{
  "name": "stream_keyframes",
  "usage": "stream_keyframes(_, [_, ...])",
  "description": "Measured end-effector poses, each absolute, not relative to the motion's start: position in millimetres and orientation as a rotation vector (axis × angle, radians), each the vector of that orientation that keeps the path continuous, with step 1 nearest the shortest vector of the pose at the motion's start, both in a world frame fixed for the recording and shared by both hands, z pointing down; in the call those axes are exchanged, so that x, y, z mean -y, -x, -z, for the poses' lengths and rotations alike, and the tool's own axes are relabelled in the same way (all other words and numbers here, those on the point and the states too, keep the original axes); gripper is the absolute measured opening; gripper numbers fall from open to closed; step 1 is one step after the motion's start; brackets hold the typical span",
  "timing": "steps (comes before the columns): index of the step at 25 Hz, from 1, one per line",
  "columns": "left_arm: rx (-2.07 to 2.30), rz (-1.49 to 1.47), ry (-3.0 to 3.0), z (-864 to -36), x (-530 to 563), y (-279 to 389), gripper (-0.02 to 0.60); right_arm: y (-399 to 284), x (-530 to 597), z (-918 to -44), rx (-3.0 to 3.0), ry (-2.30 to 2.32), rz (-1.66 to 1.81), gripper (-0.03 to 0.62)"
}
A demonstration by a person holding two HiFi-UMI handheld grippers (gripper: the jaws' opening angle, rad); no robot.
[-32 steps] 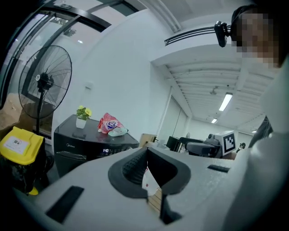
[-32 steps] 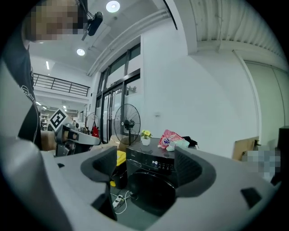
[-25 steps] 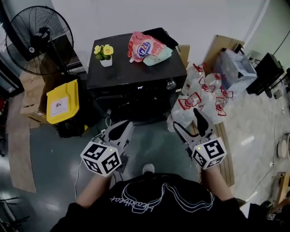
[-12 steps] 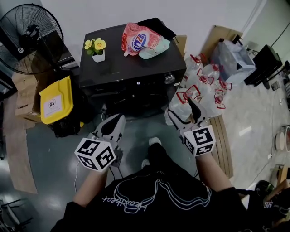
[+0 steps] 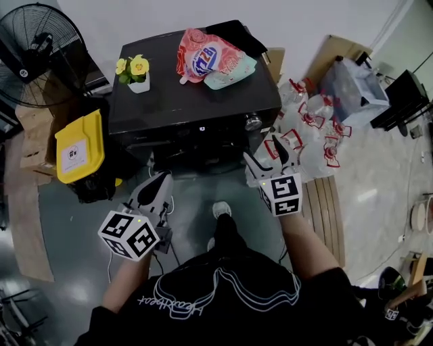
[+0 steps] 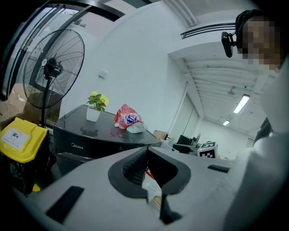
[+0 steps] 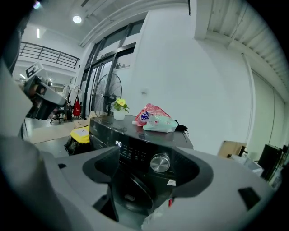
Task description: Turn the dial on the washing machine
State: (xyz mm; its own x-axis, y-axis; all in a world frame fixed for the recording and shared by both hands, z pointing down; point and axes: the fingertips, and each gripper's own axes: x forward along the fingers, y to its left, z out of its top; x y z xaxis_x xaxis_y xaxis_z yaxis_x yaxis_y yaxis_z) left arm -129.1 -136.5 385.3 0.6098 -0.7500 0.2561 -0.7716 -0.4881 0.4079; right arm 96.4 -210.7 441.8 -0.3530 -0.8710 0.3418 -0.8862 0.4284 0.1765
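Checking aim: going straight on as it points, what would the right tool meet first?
Probably the dial on the washer, seen between the jaws of the right tool; these are empty and have just closed slightly. Depth unclear.

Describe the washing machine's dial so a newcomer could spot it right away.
Find the black washing machine against the white wall, flowerpot and red bag on top. At the right end of its front control strip sits the dial, the only round silver knob, right of the lit display.
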Motion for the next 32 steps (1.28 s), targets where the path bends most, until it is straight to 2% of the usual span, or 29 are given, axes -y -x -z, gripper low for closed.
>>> stream_keyframes(16, [1.251, -0.094, -2.250, -421.2, 178.8, 135.2, 0.005, -119.7, 297.0, -532.8, 2.149, -1.518, -0.128, 0.344])
stream_keyframes(32, [1.273, -0.135, -2.214, -430.6, 190.7, 137.2, 0.005, -118.3, 321.6, -544.0, 2.072, -1.562, -0.042, 0.285])
